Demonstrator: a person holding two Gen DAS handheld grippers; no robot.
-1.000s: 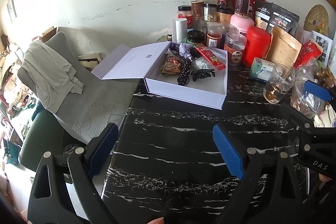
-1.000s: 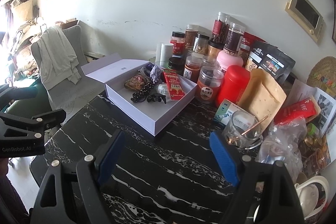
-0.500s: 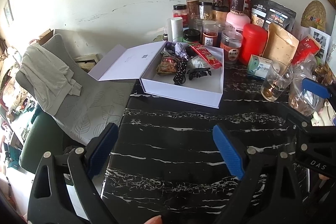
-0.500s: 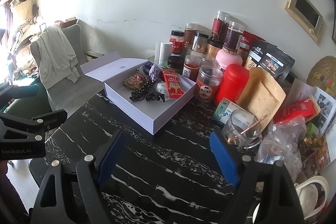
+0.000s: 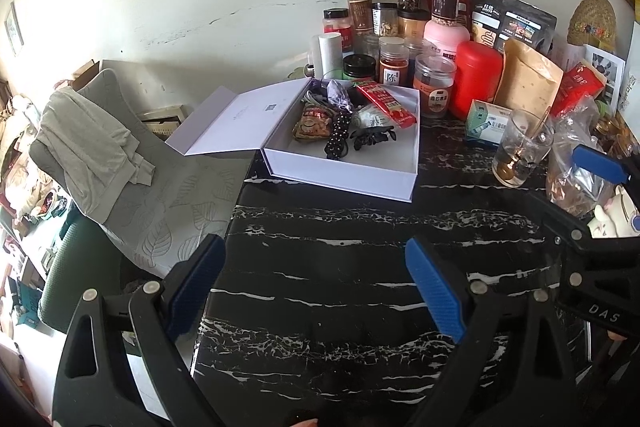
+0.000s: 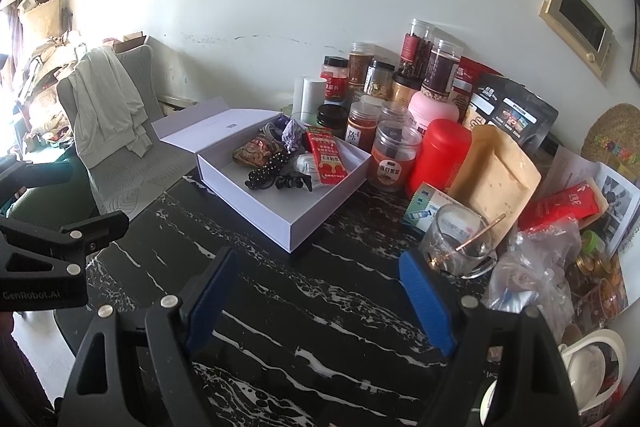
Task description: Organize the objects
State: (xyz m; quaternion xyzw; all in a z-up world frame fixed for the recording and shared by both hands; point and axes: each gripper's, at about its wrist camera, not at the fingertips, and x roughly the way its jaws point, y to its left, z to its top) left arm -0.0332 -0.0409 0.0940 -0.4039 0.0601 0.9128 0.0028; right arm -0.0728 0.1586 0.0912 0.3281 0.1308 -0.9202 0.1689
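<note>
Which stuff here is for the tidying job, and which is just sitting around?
For the job: white box, black hair claw, bead string, red packet.

Just lying about: jars, red canister, glass cup, chair.

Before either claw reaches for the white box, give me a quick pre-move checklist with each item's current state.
1. Left claw open and empty: ok.
2. Right claw open and empty: ok.
3. White box lid folded back, contents reachable: ok.
4. Bare black marble table between both claws and the box: ok.
5. Box clear of neighbours: not ok; a clear jar stands close at its far right corner.
6. Glass with spoon away from the right claw's path: not ok; it sits just past the right pad.
</note>
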